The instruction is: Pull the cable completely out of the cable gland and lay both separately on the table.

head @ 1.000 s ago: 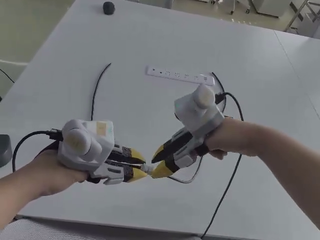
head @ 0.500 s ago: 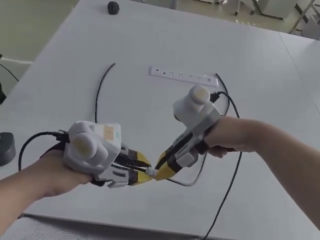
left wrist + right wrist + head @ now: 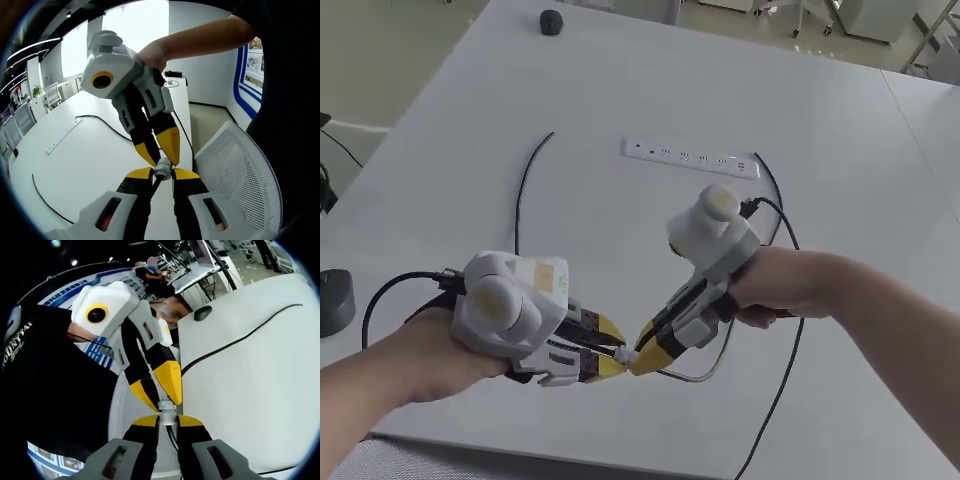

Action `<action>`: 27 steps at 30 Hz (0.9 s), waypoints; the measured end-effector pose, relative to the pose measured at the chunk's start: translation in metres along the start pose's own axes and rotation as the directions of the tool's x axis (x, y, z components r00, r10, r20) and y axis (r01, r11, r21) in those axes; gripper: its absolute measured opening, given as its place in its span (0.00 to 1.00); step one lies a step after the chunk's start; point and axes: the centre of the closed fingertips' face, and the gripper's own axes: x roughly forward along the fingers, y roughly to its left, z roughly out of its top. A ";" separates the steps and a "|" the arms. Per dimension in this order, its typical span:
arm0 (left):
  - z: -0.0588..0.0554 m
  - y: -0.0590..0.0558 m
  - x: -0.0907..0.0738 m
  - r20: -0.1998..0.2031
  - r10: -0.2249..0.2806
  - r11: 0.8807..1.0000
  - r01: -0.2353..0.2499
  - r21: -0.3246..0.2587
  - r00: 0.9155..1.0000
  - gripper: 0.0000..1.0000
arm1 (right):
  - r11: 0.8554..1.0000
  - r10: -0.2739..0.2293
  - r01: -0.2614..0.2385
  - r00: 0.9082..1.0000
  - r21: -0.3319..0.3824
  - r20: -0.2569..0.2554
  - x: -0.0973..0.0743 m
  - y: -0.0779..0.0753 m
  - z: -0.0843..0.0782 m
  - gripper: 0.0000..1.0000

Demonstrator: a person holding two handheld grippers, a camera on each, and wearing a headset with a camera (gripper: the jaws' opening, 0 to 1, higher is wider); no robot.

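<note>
Head view, looking down on a white surface (image 3: 620, 90). In the lower middle of the frame, two hand-held grippers meet tip to tip. The left gripper (image 3: 612, 358) comes in from the lower left and the right gripper (image 3: 646, 356) slants down from the centre right. Between their yellow tips sits the small white cable gland (image 3: 628, 356), held in the air above the near edge of the surface.

Both pairs of jaws are narrow. Each seems to pinch one end of the gland. The grey cable (image 3: 692, 379) curls away to the right beneath the right gripper. In the right gripper view it runs back between that gripper's own jaws, so it is not yet pulled out.

To do the pull well, the left gripper should hold the gland steady. The right gripper should likely take the cable itself, just behind the gland, and draw it straight along the gland's axis without bending or jerking it.

A power strip (image 3: 690, 159) and a loose black cable (image 3: 519, 190) lie further up the frame.
</note>
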 end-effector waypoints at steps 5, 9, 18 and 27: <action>0.000 -0.001 0.000 -0.004 0.003 1.000 -0.003 0.001 1.000 0.16 | 0.998 -0.022 0.021 1.000 -0.052 -0.013 0.001 0.003 -0.001 0.07; -0.001 0.002 0.000 -0.014 0.019 1.000 -0.019 -0.014 1.000 0.16 | 0.995 -0.080 0.079 0.997 -0.052 -0.017 0.001 -0.002 0.001 0.07; -0.003 0.000 -0.002 0.026 0.025 0.995 -0.022 -0.092 0.999 0.16 | 0.884 -0.362 0.343 0.932 -0.317 -0.002 0.002 -0.001 0.001 0.07; 0.001 0.001 -0.005 0.064 0.041 0.989 -0.031 -0.141 0.997 0.16 | 0.670 -0.606 0.578 0.789 -0.467 0.108 -0.003 -0.002 0.006 0.07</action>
